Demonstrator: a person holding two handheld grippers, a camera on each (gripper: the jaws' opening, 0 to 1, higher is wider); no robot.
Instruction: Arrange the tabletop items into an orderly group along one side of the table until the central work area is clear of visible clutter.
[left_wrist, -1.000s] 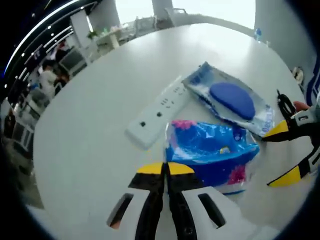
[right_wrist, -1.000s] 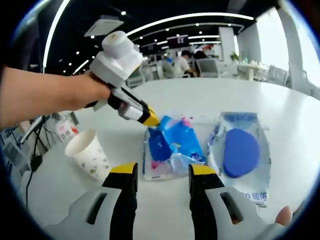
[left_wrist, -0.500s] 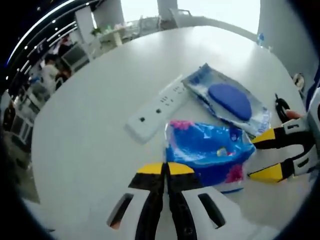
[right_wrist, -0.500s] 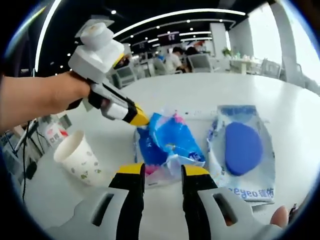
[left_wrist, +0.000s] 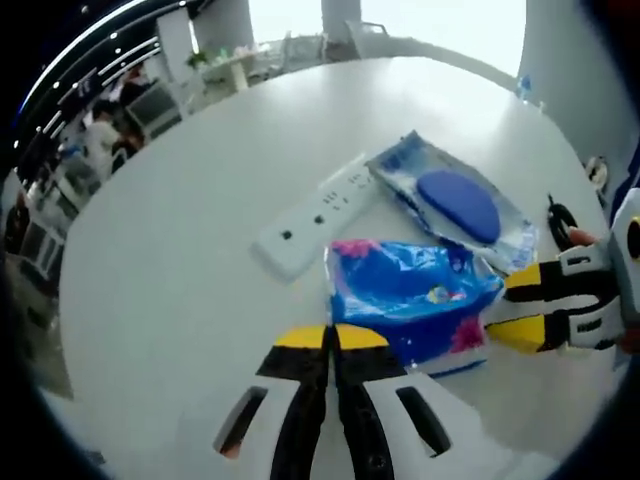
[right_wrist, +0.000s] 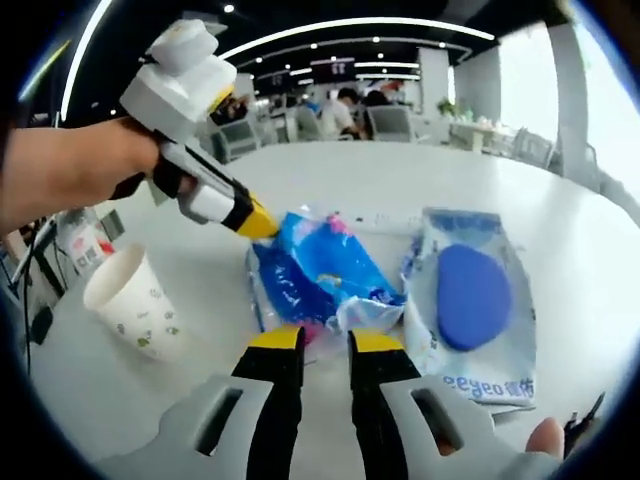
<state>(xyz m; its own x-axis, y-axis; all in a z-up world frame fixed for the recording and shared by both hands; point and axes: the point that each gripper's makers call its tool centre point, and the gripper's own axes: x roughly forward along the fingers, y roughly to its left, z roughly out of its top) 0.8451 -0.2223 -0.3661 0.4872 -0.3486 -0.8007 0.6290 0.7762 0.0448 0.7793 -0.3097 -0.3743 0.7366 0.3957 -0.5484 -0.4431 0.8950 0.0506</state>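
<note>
A blue tissue pack (left_wrist: 410, 300) (right_wrist: 320, 275) lies on the white table (left_wrist: 180, 290). My left gripper (left_wrist: 331, 336) is shut and empty, its tips just short of the pack's near edge. In the right gripper view the left gripper (right_wrist: 252, 217) touches the pack's far left corner, held by a hand. My right gripper (right_wrist: 326, 342) is open by a narrow gap, its tips at the pack's near edge. In the left gripper view the right gripper (left_wrist: 512, 306) comes in from the right, against the pack's end.
A wipes pack with a blue oval lid (left_wrist: 455, 200) (right_wrist: 470, 300) lies beside the tissue pack. Behind them sits a white power strip (left_wrist: 315, 215). A paper cup (right_wrist: 125, 300) stands to the left. A black cord (left_wrist: 560, 212) lies at the table edge.
My right gripper's jaws have narrowed from wide apart to a small gap and moved up to the tissue pack's edge. The left gripper has stayed shut near the pack.
</note>
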